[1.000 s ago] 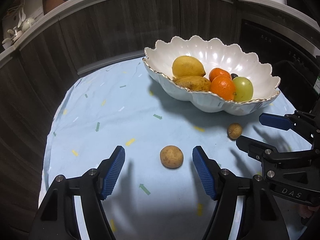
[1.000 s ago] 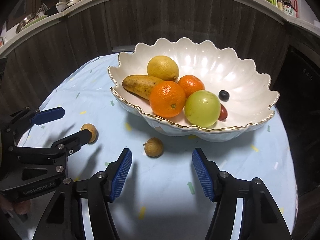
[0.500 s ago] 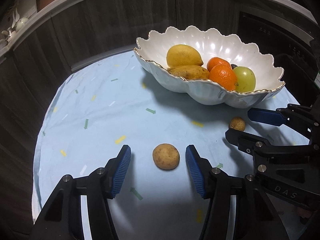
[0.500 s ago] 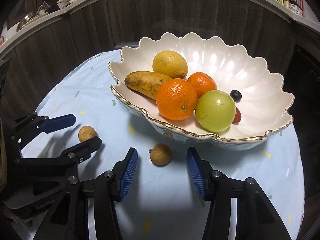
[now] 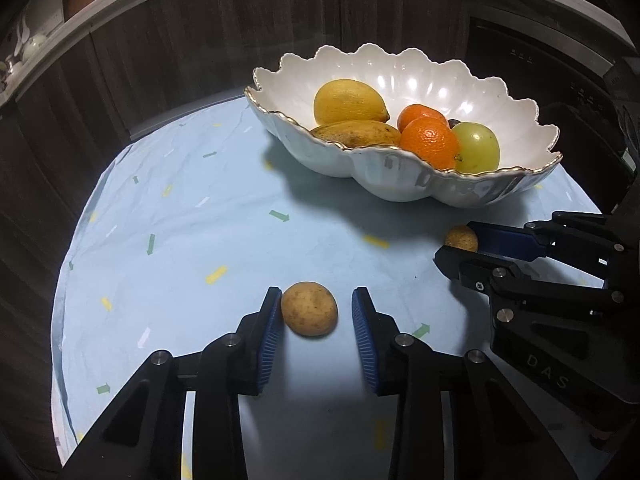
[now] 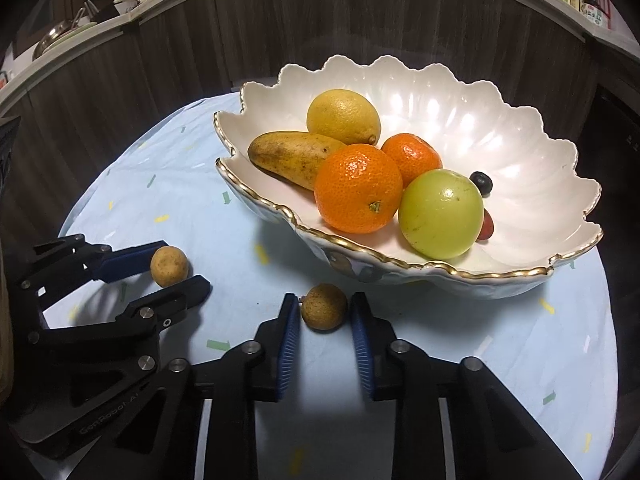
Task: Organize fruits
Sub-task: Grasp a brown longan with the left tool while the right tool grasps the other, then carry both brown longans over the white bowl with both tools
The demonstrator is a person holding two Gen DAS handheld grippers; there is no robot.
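Your left gripper [image 5: 314, 314] stood open around the near brown fruit [image 5: 309, 309], its left pad touching; your right gripper [image 6: 324, 318], also unclosed, straddled the smaller fruit [image 6: 323, 306] just before the bowl [image 6: 460, 276].

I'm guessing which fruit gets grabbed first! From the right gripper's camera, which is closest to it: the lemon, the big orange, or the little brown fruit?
1. Little brown fruit, between the right gripper fingers.
2. Big orange, front of the bowl.
3. Lemon, farther back.
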